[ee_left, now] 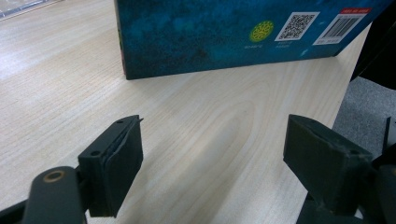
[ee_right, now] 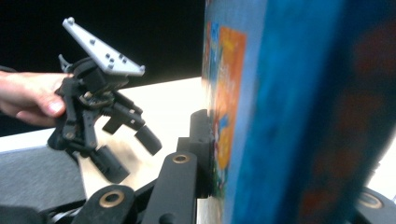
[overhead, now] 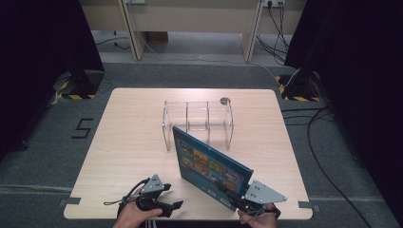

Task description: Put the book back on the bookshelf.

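A blue picture book (overhead: 209, 166) stands on its edge on the wooden table (overhead: 128, 142), tilted, in front of a clear acrylic rack (overhead: 197, 123). My right gripper (overhead: 235, 197) is shut on the book's near lower corner; its cover (ee_right: 280, 112) fills the right gripper view, with one black jaw pressed against it. My left gripper (overhead: 173, 202) rests near the front edge, left of the book, open with nothing between its fingers (ee_left: 116, 158). The book's back cover (ee_left: 233, 32) with a barcode lies ahead of it. The left gripper (ee_right: 126, 149) also appears in the right gripper view.
The acrylic rack has several upright dividers and sits mid-table toward the back. A small round grey disc (overhead: 225, 100) lies at the far edge. Bare wood spreads to the left of the rack. Cables run on the floor at right.
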Motion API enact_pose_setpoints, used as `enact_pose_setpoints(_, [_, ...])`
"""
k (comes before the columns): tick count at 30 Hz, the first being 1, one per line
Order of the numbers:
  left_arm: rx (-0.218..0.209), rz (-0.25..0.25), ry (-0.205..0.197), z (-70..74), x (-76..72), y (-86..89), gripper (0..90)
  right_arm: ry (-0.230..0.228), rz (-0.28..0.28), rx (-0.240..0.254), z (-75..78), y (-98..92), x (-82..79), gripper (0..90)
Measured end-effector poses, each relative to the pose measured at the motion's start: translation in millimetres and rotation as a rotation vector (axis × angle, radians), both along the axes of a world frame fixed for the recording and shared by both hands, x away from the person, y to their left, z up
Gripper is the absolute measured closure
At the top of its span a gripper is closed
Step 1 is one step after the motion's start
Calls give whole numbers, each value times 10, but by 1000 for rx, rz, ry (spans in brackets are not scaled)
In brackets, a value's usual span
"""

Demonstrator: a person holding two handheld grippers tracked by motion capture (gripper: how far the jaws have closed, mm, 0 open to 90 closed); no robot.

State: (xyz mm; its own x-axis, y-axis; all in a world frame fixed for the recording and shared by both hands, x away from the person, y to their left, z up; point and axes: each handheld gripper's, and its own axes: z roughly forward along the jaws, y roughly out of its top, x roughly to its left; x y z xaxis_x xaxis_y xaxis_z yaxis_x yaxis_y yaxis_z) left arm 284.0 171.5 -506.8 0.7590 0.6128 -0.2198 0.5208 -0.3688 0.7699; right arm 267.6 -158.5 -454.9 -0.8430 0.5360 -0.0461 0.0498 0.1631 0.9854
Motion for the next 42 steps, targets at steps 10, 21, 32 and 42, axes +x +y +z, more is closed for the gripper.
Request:
enact_pose_setpoints(10, [0, 0, 3, -5, 8, 5, 193, -31, -74, 87, 150, -150, -3, 823])
enact_pose_setpoints(21, [4, -3, 6, -8, 13, 13, 193, -51, -140, 89, 198, -311, -30, 823])
enact_pose_setpoints(32, [121, -33, -16, -87, 27, -9, 196, -65, -208, 100, 277, -479, -36, 822])
enact_pose_setpoints(42, [199, -30, -95, -124, 35, -19, 146, -102, -288, 88, 357, -612, 28, 822])
